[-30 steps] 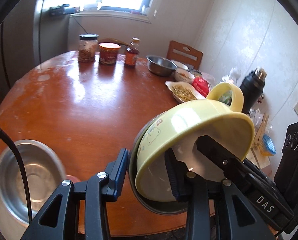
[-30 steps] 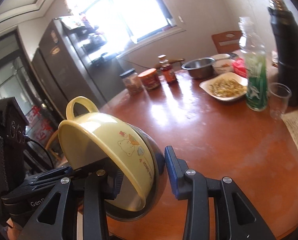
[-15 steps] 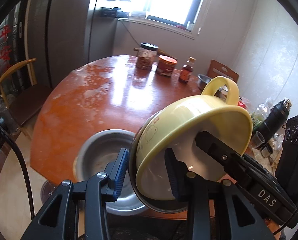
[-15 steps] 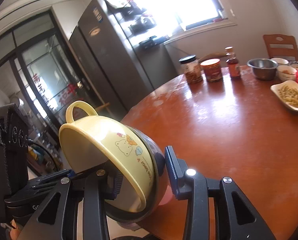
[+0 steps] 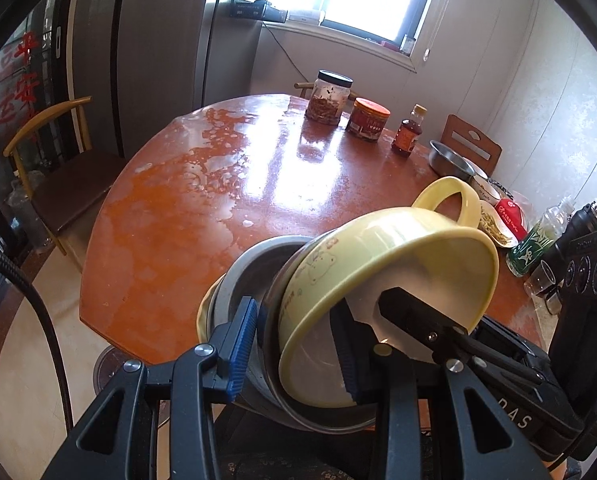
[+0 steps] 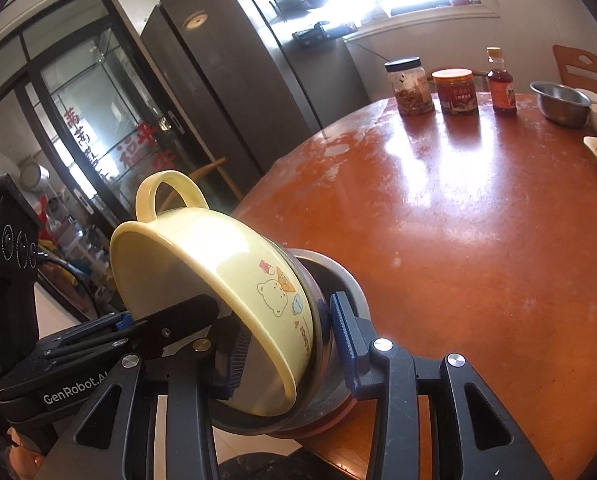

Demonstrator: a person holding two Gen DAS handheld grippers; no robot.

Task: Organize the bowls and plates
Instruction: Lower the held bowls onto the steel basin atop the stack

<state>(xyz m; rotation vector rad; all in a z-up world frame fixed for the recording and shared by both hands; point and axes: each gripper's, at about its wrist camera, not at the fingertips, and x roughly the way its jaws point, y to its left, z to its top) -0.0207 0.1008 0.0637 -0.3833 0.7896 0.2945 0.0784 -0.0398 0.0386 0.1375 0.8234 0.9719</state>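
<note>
Both the left gripper and right gripper clamp the nested yellow bowl; the steel bowl probably sits just ahead, below it.

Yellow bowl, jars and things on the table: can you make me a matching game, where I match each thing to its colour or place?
Things:
1. yellow bowl
2. jar with black lid
3. small bottle
4. chair

Clues:
A. stands left of the red-lidded jar
B. gripped by both grippers, nested in a steel bowl
C. beside the table, yellow frame
D. holds brown liquid, beside a far steel bowl

Pairs: 1-B, 2-A, 3-D, 4-C
</note>
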